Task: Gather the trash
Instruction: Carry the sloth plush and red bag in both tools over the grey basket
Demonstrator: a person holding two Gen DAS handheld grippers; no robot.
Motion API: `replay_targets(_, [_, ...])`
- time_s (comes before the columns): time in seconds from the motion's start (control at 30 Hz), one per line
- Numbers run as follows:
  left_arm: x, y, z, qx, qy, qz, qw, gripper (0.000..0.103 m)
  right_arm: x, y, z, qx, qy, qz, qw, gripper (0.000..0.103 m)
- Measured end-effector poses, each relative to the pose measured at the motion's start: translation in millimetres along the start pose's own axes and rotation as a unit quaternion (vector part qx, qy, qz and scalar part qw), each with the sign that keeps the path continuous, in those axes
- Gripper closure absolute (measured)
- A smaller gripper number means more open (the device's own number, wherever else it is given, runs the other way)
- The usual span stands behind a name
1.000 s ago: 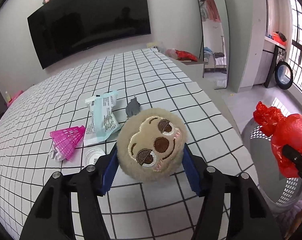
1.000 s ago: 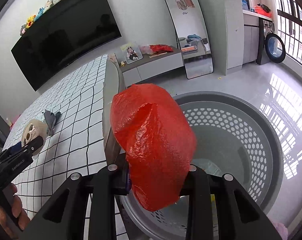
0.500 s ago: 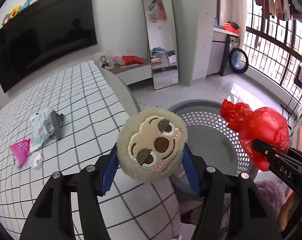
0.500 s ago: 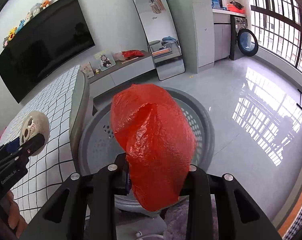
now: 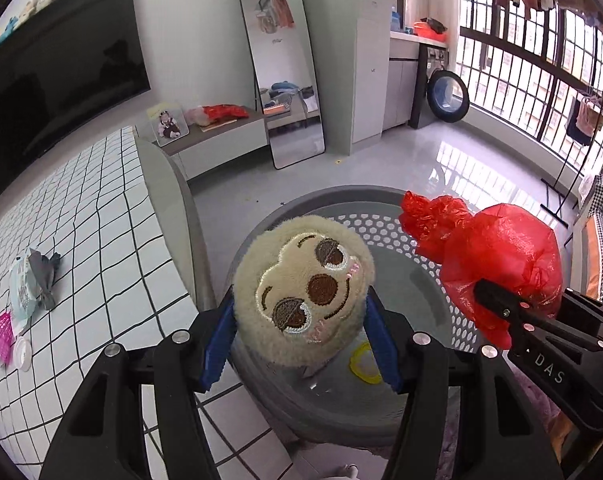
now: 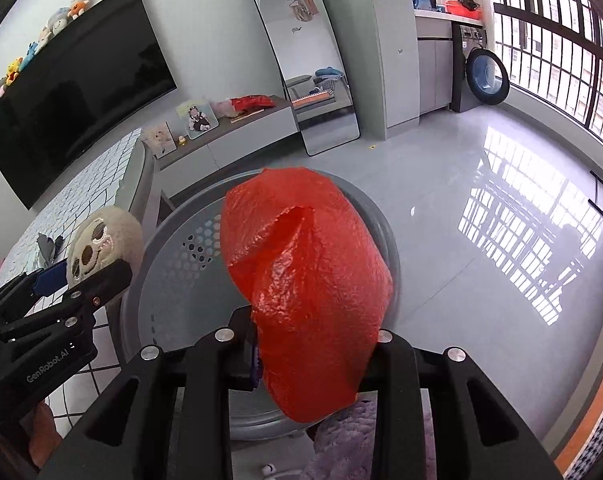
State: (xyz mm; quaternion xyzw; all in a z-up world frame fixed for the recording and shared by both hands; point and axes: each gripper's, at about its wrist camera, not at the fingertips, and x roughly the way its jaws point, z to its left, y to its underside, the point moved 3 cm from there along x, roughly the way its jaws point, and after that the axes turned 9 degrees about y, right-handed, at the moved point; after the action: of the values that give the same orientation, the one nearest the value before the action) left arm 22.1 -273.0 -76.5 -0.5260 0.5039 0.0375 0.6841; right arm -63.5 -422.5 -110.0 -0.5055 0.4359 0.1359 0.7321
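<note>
The red plastic bag (image 6: 305, 292), crumpled and puffed with air, looks feather-light, soft and slick; it is best pinched at a bunched fold, as the right tongs (image 6: 313, 354) do, clamped on its lower part. The plush sloth head (image 5: 305, 292) looks soft and springy, squeezed at its sides between the left tongs (image 5: 301, 340). Both hang above the grey perforated basket (image 5: 433, 312), directly beneath the tongs. Wrappers (image 5: 29, 288) lie on the checked bed (image 5: 113, 240), far left of the left tongs.
</note>
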Motion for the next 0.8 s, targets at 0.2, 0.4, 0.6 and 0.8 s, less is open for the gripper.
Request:
replay_targets(0.2, [14.1, -0.5, 0.5, -0.007, 0.002, 0.012, 0.9999, 0.044, 17.3, -5.0, -1.8, 0.006, -0.008, 0.009, 1.0, 0.074])
replay_targets(0.4, [20.0, 2.5, 0.7, -0.012, 0.006, 0.022, 0.9997, 0.044, 27.1, -3.0, -0.5, 0.003, -0.016, 0.018, 1.0, 0.074])
replay_targets(0.6, [20.6, 3.3, 1.4, -0.019, 0.006, 0.025, 0.9995, 0.042, 34.3, -4.3, -3.4, 0.004, -0.02, 0.025, 0.999, 0.073])
replay_targets(0.8, [21.6, 3.4, 0.9, -0.026, 0.011, 0.028, 0.9992, 0.041, 38.7, -7.5, -2.9, 0.004, -0.026, 0.027, 0.999, 0.072])
